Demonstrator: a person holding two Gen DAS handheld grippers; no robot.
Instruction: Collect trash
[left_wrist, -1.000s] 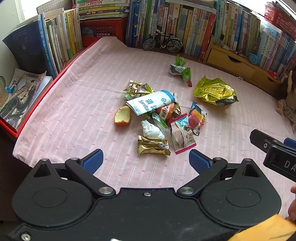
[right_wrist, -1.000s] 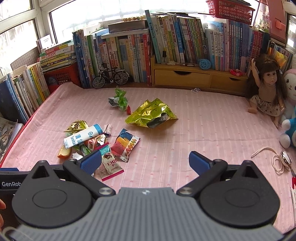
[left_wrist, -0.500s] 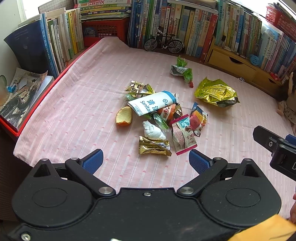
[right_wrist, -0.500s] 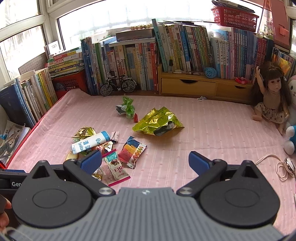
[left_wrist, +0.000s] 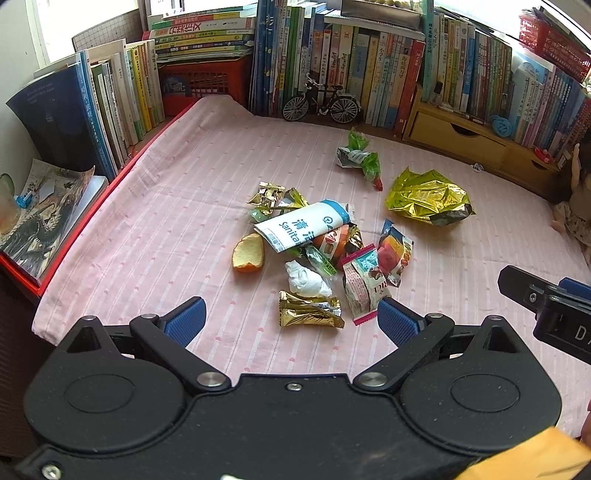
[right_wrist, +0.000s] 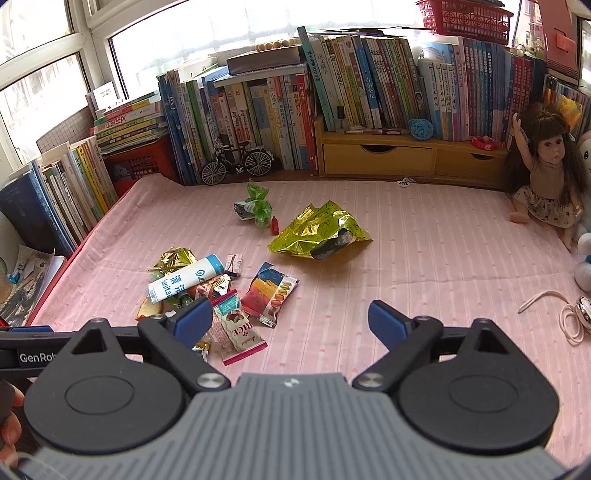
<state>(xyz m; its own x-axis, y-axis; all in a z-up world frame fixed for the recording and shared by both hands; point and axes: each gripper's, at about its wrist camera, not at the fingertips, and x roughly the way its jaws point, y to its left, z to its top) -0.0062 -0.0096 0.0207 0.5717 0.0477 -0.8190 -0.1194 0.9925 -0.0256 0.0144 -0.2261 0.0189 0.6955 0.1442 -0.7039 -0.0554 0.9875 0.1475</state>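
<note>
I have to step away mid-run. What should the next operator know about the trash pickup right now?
Left gripper: jaws open, empty, above the near edge of the wrapper pile.
Right gripper: empty, jaws closing slightly, nothing between them.
Trash: main pile around the white tube on the pink cloth; gold foil bag and green wrapper lie apart, farther back.
Done: nothing visibly collected.
Left: all of it. No bin in view.

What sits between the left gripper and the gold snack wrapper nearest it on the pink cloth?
Nothing visible. The left gripper hangs with jaws open just short of the gold snack wrapper, with only bare pink cloth between them. The white crumpled tissue and pink candy packet lie behind and beside it, not in the way.
</note>
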